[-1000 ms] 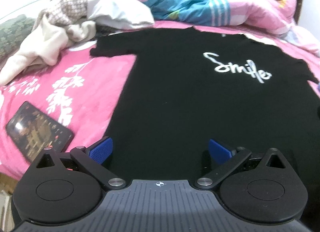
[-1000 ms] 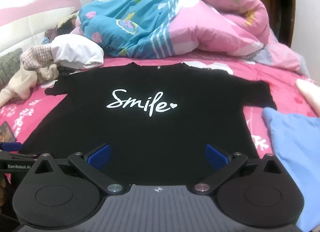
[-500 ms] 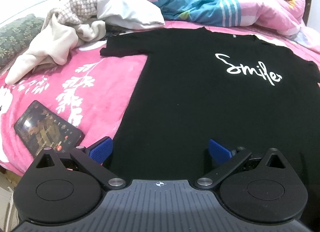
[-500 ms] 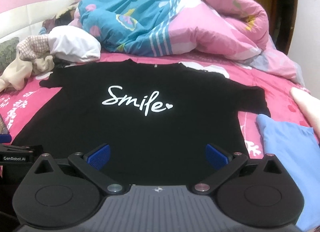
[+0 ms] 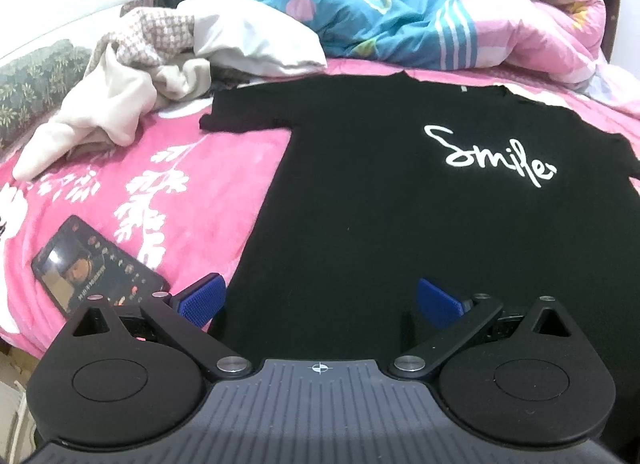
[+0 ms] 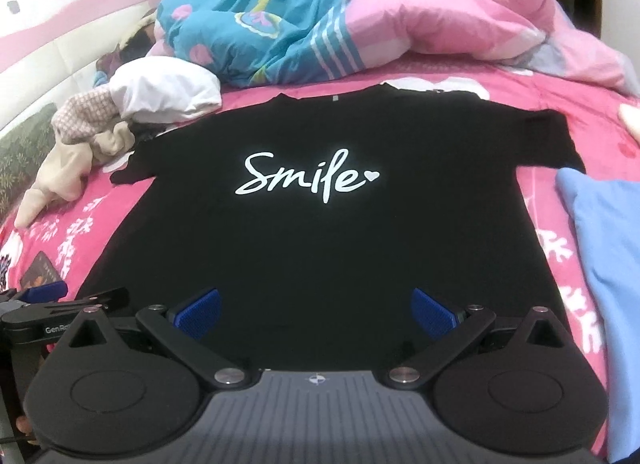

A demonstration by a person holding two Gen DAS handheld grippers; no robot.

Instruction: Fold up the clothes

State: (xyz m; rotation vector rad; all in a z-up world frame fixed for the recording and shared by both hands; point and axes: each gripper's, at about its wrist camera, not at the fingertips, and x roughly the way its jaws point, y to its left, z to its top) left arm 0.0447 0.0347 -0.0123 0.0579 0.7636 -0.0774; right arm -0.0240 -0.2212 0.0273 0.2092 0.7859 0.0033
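Black "Smile" T-shirt (image 6: 320,232) flat on pink bedsheet (image 5: 120,168), print up, sleeves spread, directly ahead of both grippers.

Over last second both views slide slightly: left gripper (image 5: 320,300) drifts left, more sheet and phone (image 5: 96,260) showing; shirt unmoved.

Left gripper, right gripper (image 6: 316,310): jaws wide apart, empty, over hem.

No fold visible.

We're in a home bedroom: a bed with a pink flowered sheet (image 5: 132,152), a heaped quilt (image 6: 320,12), a white pillow (image 6: 164,94) and a phone (image 5: 96,264) lying alongside.
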